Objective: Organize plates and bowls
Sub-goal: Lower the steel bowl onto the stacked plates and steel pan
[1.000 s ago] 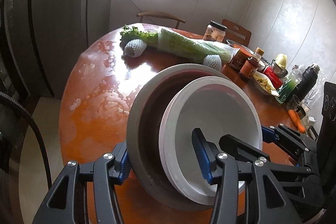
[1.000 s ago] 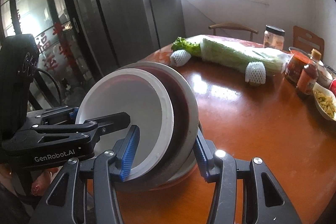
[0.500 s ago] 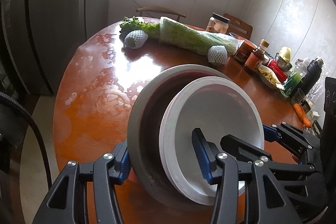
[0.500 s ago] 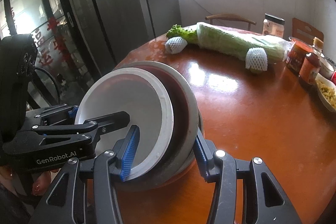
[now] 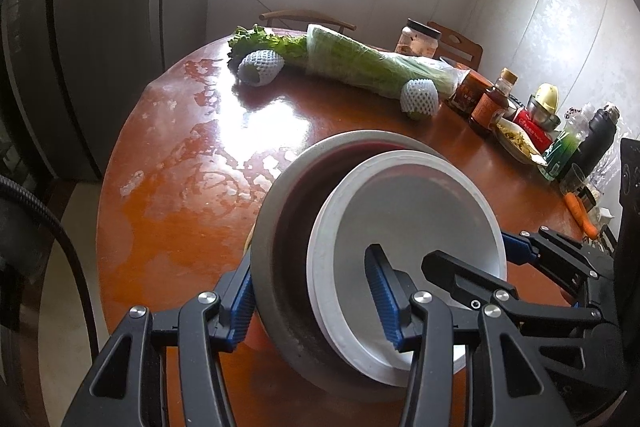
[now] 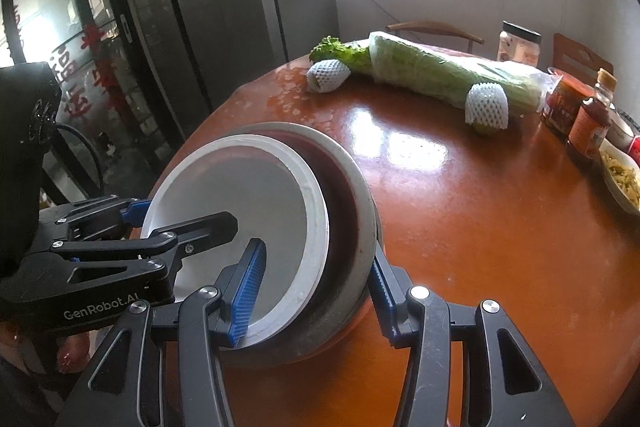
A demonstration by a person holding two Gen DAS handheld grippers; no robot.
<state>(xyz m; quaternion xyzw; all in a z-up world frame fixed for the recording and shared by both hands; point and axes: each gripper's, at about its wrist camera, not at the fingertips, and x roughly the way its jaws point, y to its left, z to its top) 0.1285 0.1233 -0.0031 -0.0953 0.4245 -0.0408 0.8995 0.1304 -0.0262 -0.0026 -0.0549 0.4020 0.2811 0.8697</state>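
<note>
Two nested dishes, grey bowl (image 5: 280,227) holding white bowl (image 5: 404,211), sat near table (image 5: 172,195) edge. Left gripper (image 5: 312,303) and right gripper (image 6: 316,291) each pinched both rims. Open tabletop beyond; two net-wrapped fruits.

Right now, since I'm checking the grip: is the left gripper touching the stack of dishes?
Touching. The left wrist view shows the left gripper clamped on the stack of dishes: one blue pad presses the grey outer wall, the other sits inside the white bowl.

Both wrist cameras look steeply down, close, from opposite sides, sharing the stacked dishes (image 5: 404,227) and table (image 6: 500,227).
</note>
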